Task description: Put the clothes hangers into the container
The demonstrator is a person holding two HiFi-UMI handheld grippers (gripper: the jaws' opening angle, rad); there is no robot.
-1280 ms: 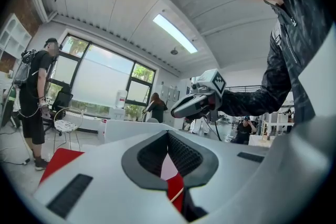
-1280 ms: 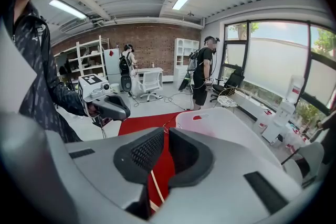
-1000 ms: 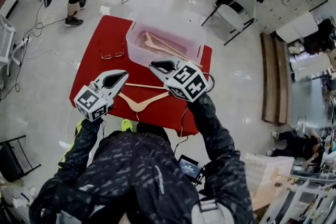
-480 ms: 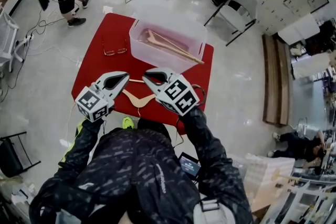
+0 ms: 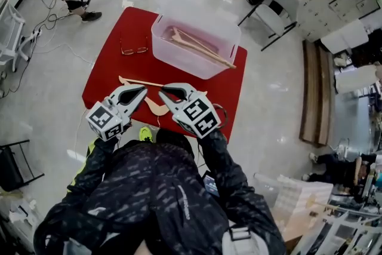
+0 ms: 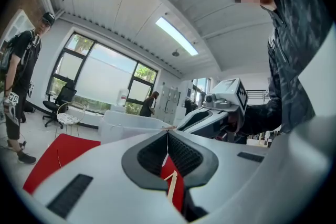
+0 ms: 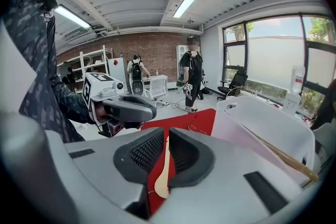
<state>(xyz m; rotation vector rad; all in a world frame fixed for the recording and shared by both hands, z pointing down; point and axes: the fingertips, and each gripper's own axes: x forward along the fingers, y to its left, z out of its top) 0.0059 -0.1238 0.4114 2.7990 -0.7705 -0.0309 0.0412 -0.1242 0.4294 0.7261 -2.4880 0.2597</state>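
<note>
In the head view, the red table [image 5: 107, 68] fills the upper middle of the frame, flat and matte. At its upper right stands the container [image 5: 164, 54], a rounded rectangular tub of cloudy, see-through plastic. Two pale wooden hangers [image 5: 200, 48] lie inside it, their long arms running diagonally toward the right rim. One more wooden hanger [image 5: 156, 107] lies loose on the table at frame centre, smooth, curved and light-coloured. It shows between and just past your two gripper tips. Thin wire-framed glasses [image 5: 134, 48] sit left of the tub. Your left gripper [image 5: 143, 89] and right gripper [image 5: 162, 89] are grey, wedge-shaped shells that point up-frame side by side, tips near each other.

In the left gripper view, your left gripper [image 6: 168, 136] has its ribbed black pads brought together at the tips. Only a thin slit stays below them, and through it show red tabletop and a strip of the loose hanger [image 6: 170, 186]. Nothing is pinched between the pads. The tub [image 6: 126, 126] sits behind, left of centre.

In the right gripper view, your right gripper [image 7: 167, 139] has its jaws drawn to a narrow slit and grips nothing. The loose hanger [image 7: 161, 178] appears through that slit, lying on the red surface. The tub [image 7: 262, 118] curves along the right side, with a hanger arm [image 7: 283, 157] sticking out over its rim.
</note>
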